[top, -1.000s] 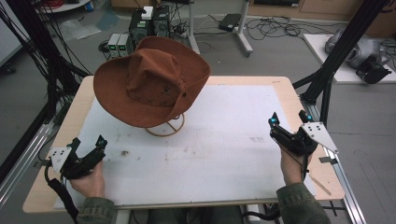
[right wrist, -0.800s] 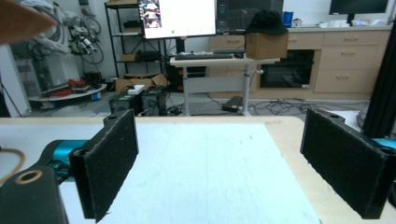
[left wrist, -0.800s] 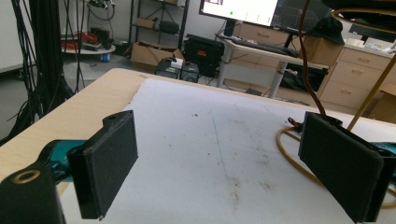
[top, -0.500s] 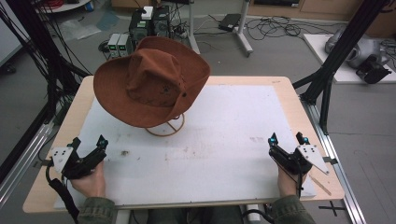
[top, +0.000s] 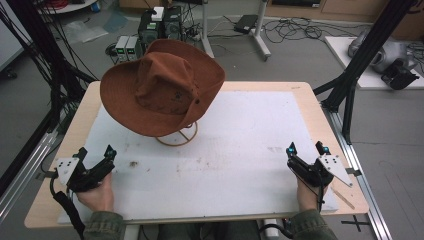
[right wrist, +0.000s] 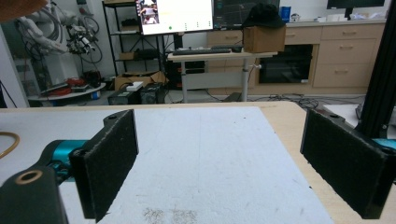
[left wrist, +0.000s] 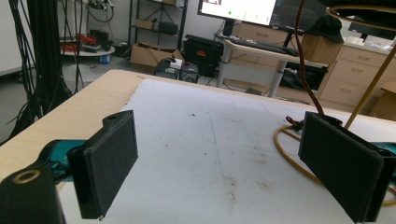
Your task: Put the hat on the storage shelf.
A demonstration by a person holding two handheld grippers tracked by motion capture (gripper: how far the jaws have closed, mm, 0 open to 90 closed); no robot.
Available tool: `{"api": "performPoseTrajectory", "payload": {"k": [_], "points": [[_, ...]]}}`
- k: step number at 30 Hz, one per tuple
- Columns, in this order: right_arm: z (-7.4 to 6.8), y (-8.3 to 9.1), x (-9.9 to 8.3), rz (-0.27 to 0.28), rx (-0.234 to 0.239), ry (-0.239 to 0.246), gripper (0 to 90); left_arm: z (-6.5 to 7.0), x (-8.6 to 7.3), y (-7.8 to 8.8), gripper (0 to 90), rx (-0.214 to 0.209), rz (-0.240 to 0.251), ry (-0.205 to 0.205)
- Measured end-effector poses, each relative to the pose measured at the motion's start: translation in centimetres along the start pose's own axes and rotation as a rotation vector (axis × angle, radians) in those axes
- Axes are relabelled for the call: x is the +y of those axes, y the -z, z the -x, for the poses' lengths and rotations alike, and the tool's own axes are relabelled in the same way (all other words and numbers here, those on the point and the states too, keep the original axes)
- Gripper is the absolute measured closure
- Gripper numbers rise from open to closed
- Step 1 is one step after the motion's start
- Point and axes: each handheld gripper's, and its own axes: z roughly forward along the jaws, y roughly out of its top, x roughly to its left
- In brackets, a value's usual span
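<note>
Hat (top: 162, 95): brown, wide-brimmed, perched on a wire stand (top: 177, 136) at the far left of the white mat (top: 240, 150); tilted, crown facing up and toward the person, brim's long axis running left to right. Left gripper (top: 95, 153): near left corner, jaws spread, empty. Right gripper (top: 305, 148): near right edge, jaws spread, empty, well apart from the hat.
</note>
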Motion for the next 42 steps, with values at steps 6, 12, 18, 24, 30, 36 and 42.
{"api": "performPoseTrajectory", "payload": {"k": [6,12,18,24,30,36,42], "points": [[0.17,0.07,-0.13,-0.003,0.010,0.003,10.5,0.06,0.00,0.01,12.0,-0.003,0.002,0.005],[0.53,0.10,-0.25,-0.005,0.010,-0.007,10.5,0.01,0.00,0.01,12.0,-0.002,0.001,0.006],[0.50,0.07,-0.29,-0.010,0.015,-0.010,10.5,0.03,-0.01,-0.05,12.0,-0.004,-0.001,0.005],[0.37,0.02,-0.37,-0.017,0.019,-0.009,10.5,-0.05,0.01,-0.04,12.1,-0.004,0.000,0.013],[0.46,-0.14,-0.52,-0.036,0.022,-0.017,10.5,-0.16,0.01,-0.04,12.1,-0.001,-0.002,0.016],[0.72,-0.12,-0.57,-0.039,0.017,-0.042,10.6,-0.14,-0.01,-0.09,12.1,-0.004,-0.004,0.015],[0.67,-0.21,-0.65,-0.044,0.017,-0.039,10.5,-0.20,-0.01,-0.09,12.1,-0.005,-0.005,0.016]]}}
